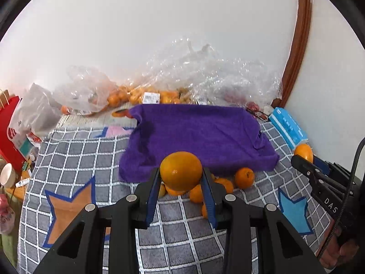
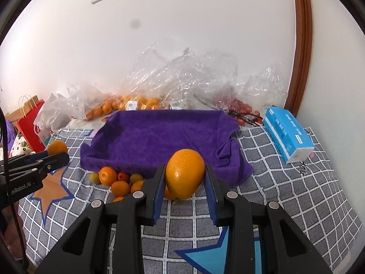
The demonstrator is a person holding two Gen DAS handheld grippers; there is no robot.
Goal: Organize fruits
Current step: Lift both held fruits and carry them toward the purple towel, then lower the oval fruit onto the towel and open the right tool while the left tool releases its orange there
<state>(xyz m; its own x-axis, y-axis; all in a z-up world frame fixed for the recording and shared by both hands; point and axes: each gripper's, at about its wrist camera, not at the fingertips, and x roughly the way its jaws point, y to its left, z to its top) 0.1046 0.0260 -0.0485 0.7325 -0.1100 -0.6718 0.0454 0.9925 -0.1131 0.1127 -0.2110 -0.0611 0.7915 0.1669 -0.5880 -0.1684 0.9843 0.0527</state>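
Note:
My left gripper (image 1: 180,173) is shut on a large round orange (image 1: 180,169) and holds it above the checked blanket. My right gripper (image 2: 185,171) is shut on a second, oval orange (image 2: 185,172). Each gripper also shows in the other view, the right gripper (image 1: 304,157) at the far right and the left gripper (image 2: 58,153) at the far left, both with fruit between the fingers. A purple towel (image 2: 159,137) lines a shallow tray just beyond. A heap of small oranges (image 2: 118,182) lies on the blanket at the towel's near edge.
Clear plastic bags (image 2: 182,80) with more oranges and some red fruit lie along the white wall. A blue tissue pack (image 2: 287,134) rests at the right. A red paper bag (image 1: 9,127) and a white cup (image 1: 8,174) stand at the left.

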